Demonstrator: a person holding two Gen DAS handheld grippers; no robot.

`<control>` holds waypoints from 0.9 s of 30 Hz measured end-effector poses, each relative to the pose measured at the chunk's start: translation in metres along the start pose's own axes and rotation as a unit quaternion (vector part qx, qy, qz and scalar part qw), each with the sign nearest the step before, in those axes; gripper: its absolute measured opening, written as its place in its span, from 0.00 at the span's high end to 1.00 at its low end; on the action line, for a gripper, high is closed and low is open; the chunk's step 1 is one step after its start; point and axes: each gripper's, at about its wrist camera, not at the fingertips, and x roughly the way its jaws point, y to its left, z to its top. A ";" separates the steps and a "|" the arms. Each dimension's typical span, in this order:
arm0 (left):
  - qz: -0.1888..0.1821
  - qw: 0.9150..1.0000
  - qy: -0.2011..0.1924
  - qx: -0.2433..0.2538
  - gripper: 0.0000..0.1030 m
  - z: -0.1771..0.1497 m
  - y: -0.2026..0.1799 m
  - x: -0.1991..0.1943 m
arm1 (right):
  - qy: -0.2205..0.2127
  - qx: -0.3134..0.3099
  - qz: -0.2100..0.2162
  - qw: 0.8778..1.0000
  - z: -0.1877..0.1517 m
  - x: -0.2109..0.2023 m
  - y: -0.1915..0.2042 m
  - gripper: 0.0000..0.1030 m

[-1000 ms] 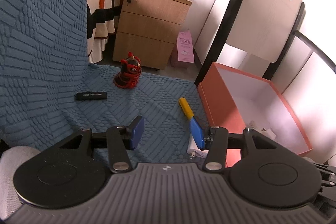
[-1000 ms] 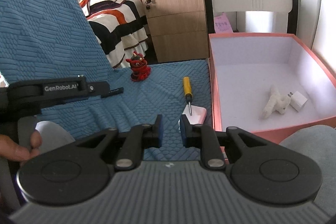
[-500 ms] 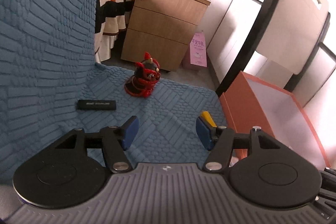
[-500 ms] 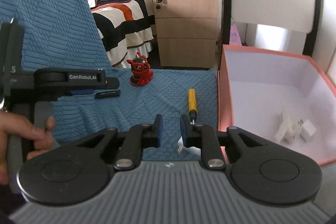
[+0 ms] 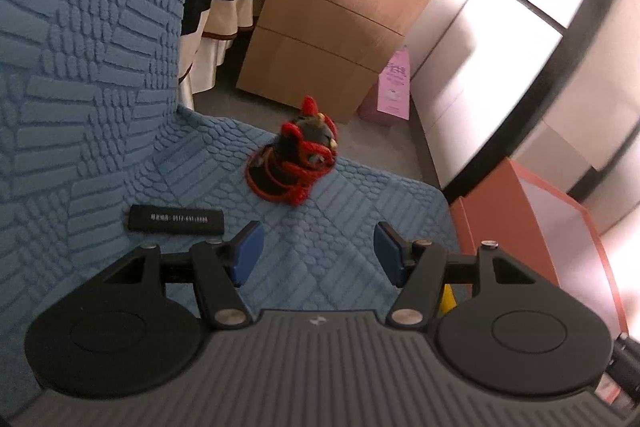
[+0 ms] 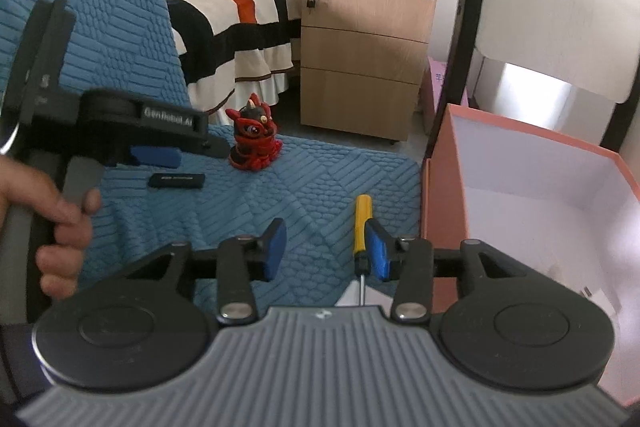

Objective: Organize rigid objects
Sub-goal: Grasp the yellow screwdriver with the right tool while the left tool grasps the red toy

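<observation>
A red and black figurine [image 5: 298, 159] stands on the blue textured sofa cover, also in the right wrist view [image 6: 254, 143]. A flat black bar [image 5: 175, 219] lies left of it, and shows in the right wrist view too [image 6: 176, 181]. A yellow-handled screwdriver [image 6: 362, 223] lies by the orange box [image 6: 440, 187], its tip over a white object [image 6: 354, 297]. My left gripper [image 5: 318, 253] is open and empty, short of the figurine. My right gripper [image 6: 327, 247] is open and empty, its right finger beside the screwdriver handle.
The orange box [image 5: 512, 219] with white inside stands at the right of the sofa seat. A wooden drawer cabinet [image 6: 360, 59] and a striped bed [image 6: 240, 23] lie beyond. The sofa back [image 5: 80, 47] rises at the left. A folded chair [image 6: 560, 7] stands behind the box.
My left gripper moved forward toward the figurine and opened wider. My right gripper opened from nearly shut and moved forward beside the screwdriver.
</observation>
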 end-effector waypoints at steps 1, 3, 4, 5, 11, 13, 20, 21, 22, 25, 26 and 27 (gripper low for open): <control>0.001 1.000 0.003 -0.003 0.35 0.005 0.002 0.005 | -0.002 -0.004 0.000 1.000 0.001 0.006 0.001 0.56; 0.012 1.000 0.008 -0.004 0.35 0.014 0.004 0.015 | -0.001 -0.016 -0.008 1.000 0.000 0.016 0.003 0.57; 0.017 1.000 0.010 -0.001 0.35 0.019 0.004 0.020 | 0.002 -0.021 -0.010 1.000 -0.001 0.021 0.004 0.57; 0.019 1.000 0.013 0.003 0.35 0.024 0.004 0.025 | 0.006 -0.028 -0.010 1.000 -0.001 0.028 0.005 0.57; 0.034 0.999 0.034 0.026 0.35 0.047 0.004 0.057 | 0.023 -0.060 -0.033 0.997 0.002 0.059 0.007 0.67; 0.034 0.998 0.040 0.030 0.35 0.052 0.003 0.068 | 0.032 -0.066 -0.046 0.996 0.002 0.070 0.006 0.70; 0.039 0.996 0.059 0.052 0.35 0.066 -0.002 0.105 | 0.073 -0.072 -0.075 0.992 -0.002 0.098 0.002 0.76; 0.038 0.996 0.063 0.054 0.35 0.066 -0.003 0.109 | 0.076 -0.070 -0.079 0.991 -0.002 0.100 0.002 0.76; 0.037 0.996 0.065 0.057 0.35 0.067 -0.004 0.112 | 0.081 -0.069 -0.082 0.991 -0.003 0.102 0.001 0.76; 0.032 0.994 0.069 0.075 0.35 0.066 -0.009 0.117 | 0.092 -0.064 -0.085 0.990 -0.005 0.108 0.000 0.76; 0.032 0.994 0.072 0.078 0.35 0.066 -0.010 0.120 | 0.096 -0.063 -0.085 0.990 -0.005 0.110 -0.001 0.76; 0.033 0.993 0.074 0.082 0.35 0.065 -0.011 0.122 | 0.100 -0.061 -0.086 0.989 -0.006 0.111 -0.001 0.76</control>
